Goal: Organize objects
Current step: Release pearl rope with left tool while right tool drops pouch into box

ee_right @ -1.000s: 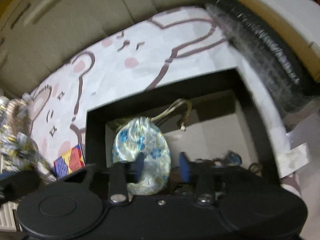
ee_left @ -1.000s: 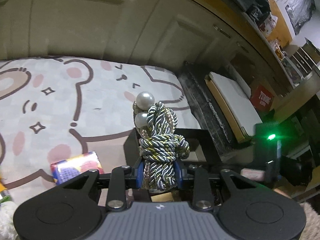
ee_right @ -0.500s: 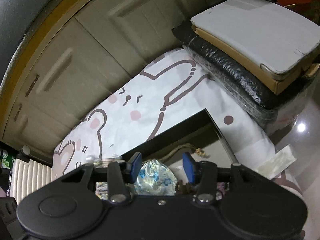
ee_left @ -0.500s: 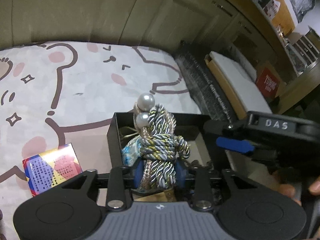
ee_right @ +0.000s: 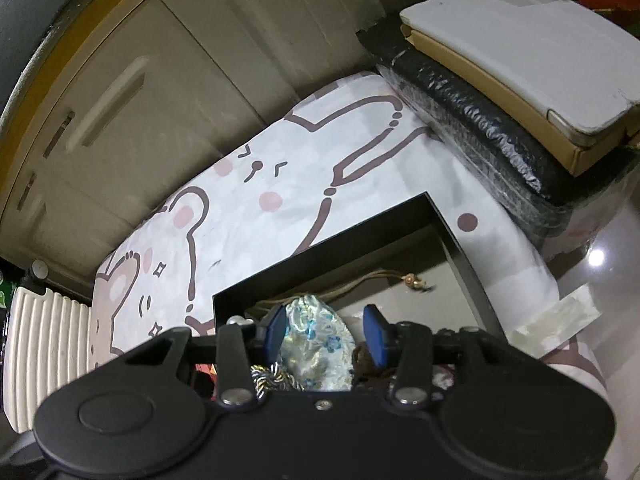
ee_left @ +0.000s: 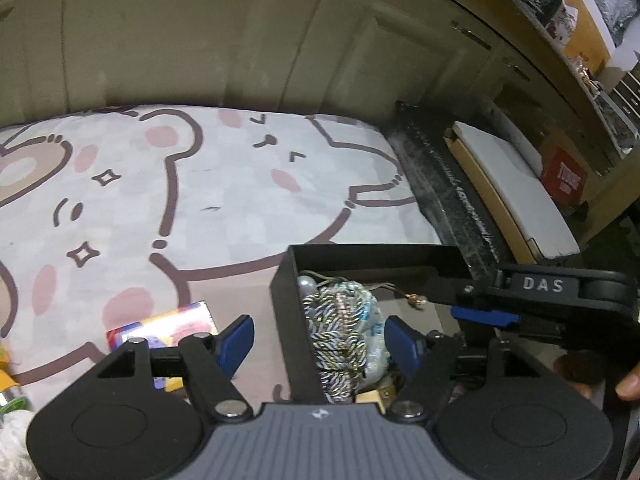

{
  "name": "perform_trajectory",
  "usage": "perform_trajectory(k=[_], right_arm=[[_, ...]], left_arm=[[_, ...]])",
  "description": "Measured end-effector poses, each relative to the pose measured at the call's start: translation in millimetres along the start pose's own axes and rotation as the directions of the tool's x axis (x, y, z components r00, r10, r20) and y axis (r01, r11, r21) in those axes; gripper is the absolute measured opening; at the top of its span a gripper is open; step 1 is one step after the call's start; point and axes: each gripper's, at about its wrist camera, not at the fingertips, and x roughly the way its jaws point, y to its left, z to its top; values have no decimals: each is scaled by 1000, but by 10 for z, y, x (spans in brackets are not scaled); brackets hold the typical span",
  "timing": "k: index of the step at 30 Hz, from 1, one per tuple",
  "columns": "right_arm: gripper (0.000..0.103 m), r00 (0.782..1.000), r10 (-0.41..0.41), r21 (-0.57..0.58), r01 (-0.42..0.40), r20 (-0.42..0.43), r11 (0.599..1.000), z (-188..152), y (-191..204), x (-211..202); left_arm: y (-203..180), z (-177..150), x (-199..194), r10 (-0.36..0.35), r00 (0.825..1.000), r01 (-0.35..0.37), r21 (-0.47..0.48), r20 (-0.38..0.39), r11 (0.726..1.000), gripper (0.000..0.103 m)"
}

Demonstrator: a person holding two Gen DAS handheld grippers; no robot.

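Observation:
A black open box sits on a bear-print cloth. Inside it lie a braided rope tie with pearls and a pale blue brocade pouch with a drawstring. My left gripper is open, its blue fingers straddling the box's left wall, and the rope tie lies loose between them. My right gripper is open and empty, hovering over the box with the pouch between its fingers. The rope tie's end shows below it.
A small colourful box lies on the cloth left of the black box. A black wrapped bundle with a flat cardboard package on top borders the cloth on the right. Beige cabinet doors stand behind. A white ribbed object is at far left.
My left gripper has opened and let the rope tie drop into the black box. My right gripper has pulled up and back from the box interior.

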Motion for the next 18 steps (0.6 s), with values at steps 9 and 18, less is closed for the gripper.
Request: perform_trajectory(k=[9,18], right_arm=[[21,976,-213,-268,196,-38,943,-187,69,355],[22,956,-243,-353,174,-162,920,-314,83,392]], left_arm=[[-9,-19,-200,18,1000,-19,18,20,1000,72],[-1,-46,-231,35,999,-36,33,7,999,72]])
